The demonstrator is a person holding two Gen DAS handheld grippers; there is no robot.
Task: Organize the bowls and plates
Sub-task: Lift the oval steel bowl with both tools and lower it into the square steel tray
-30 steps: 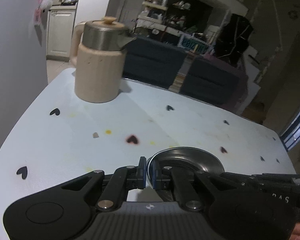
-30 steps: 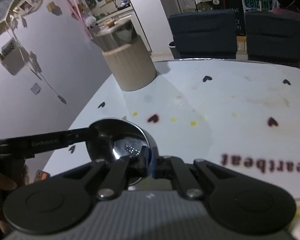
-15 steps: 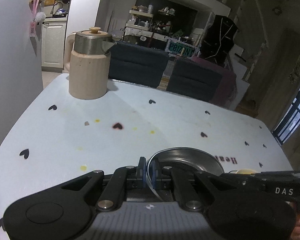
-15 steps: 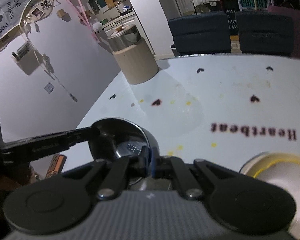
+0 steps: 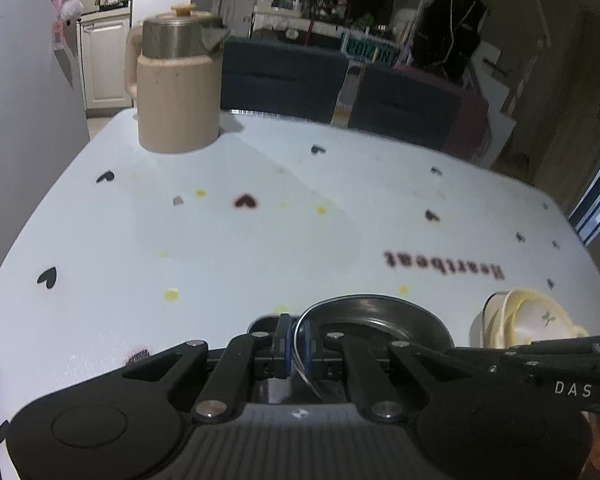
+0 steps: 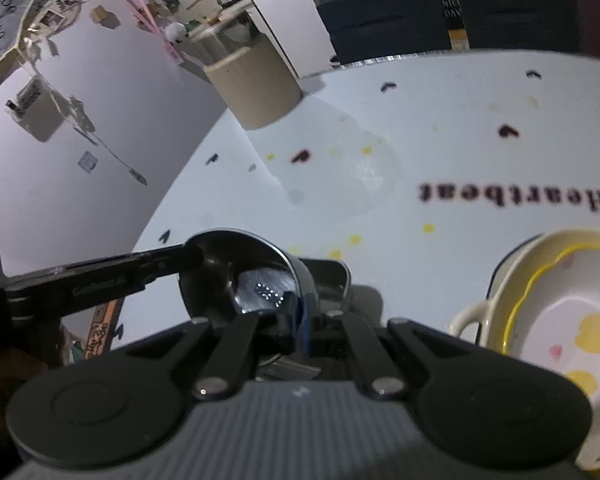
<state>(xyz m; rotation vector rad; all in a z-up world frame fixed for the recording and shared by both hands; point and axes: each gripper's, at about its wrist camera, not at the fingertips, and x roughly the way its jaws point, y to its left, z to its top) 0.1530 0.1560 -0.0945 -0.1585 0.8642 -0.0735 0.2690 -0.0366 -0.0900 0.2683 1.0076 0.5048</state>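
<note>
A: What differs from half a second ago?

B: In the right wrist view the stack of ceramic bowls (image 6: pixel 548 320) with the yellow rim now fills much more of the lower right. In the left wrist view it has come in at the right edge, where earlier only a small pale bit showed. The beige kettle (image 5: pixel 176 88) looks nearer in both views.

A: And the tools?

B: The left gripper (image 5: pixel 296 344) is closed on the rim of the steel bowl (image 5: pixel 376 320), as before. The right gripper (image 6: pixel 296 316) is closed on the opposite side of the same rim. The bowl is over the white tablecloth (image 5: pixel 260 248), just left of the ceramic stack.

A: Does it touch the table?

B: One cannot tell; its bottom is hidden behind the gripper bodies. The ceramic stack is cut off by the frame edge, and the kettle's top is blurred in the right view.
</note>
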